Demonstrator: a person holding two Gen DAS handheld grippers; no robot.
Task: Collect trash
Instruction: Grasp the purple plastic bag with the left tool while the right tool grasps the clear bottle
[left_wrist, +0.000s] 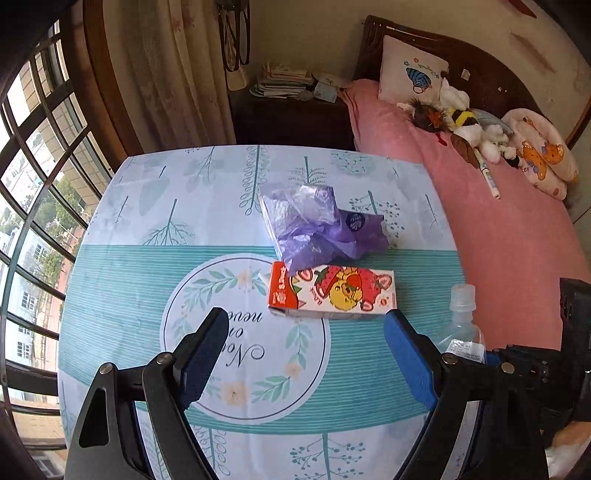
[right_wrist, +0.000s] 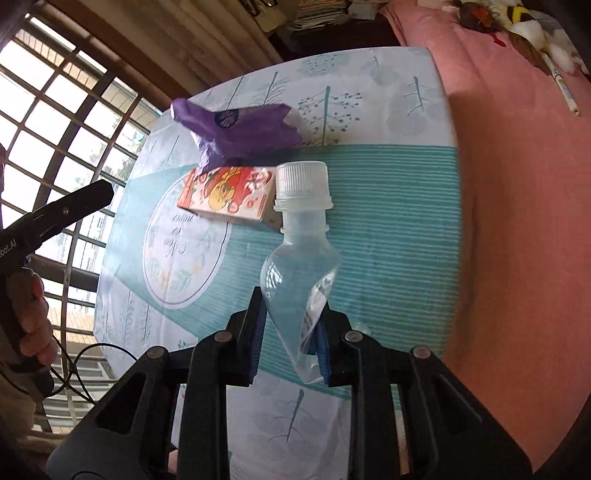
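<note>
Right gripper (right_wrist: 290, 332) clamped on a clear plastic bottle (right_wrist: 301, 266) (squashed flat), left gripper (left_wrist: 306, 332) wide apart and empty, near the juice carton (left_wrist: 332, 291), crumpled purple bag (left_wrist: 317, 225) touching it behind.

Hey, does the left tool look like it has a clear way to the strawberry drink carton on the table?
Probably yes. The left tool is open, and the red and white strawberry drink carton lies flat just beyond its fingertips with nothing between. The crumpled purple plastic bag only overlaps the carton's far edge.

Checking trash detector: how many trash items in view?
3. Clear plastic bottle squeezed in the right gripper; juice carton lying on the table; purple bag crumpled behind it. None hidden that I can see.
</note>
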